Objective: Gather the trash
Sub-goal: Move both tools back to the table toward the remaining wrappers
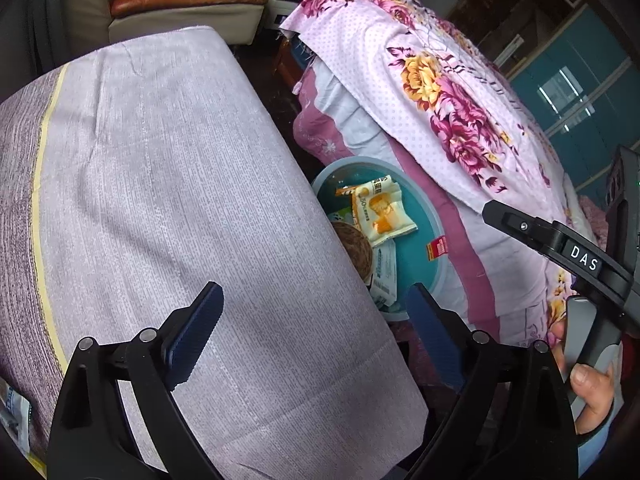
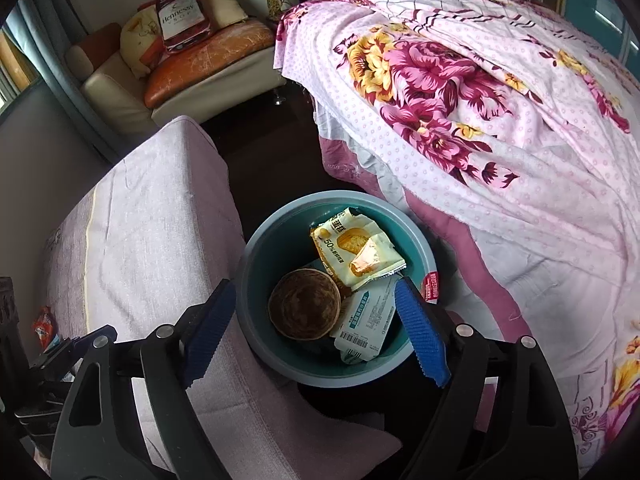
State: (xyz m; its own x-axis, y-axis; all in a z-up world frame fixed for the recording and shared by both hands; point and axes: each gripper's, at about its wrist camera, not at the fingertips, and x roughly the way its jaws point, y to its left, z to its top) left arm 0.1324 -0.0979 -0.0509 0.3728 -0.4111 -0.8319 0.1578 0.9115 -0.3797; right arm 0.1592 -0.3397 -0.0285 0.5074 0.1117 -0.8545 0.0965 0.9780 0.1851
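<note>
**Trash bin part-filled, both grippers empty over bench**

Two hand-held grippers are seen poised w/ jaws spread wide and nothing held. The right gripper is hung directly above the teal bin, which is wedged on the floor between the cloth-covered bench at 9 o'clock and the floral bedspread at 2 o'clock. Inside the bin are seen a yellow snack wrapper toward 12 o'clock, a brown paper cup at centre-left and a white packet at 5 o'clock. A small red wrapper is caught on the rim at 3 o'clock, half in, half out.

The left gripper is held over the bench top, w/ the bin visible at its 1 o'clock and the person's hand on the other tool at 4 o'clock. More litter appears to be left: an orange-red packet is glimpsed at 8 o'clock in the right wrist view, beyond the bench end; its exact resting place cannot be told.

Risks, as judged: the red wrapper could be knocked off the rim to the floor if the bin is brushed by a finger. The light bin could be tipped or shoved under the bedspread by a careless reach. Thin wrappers are likely to slip from the pads if pinched at an edge.
</note>
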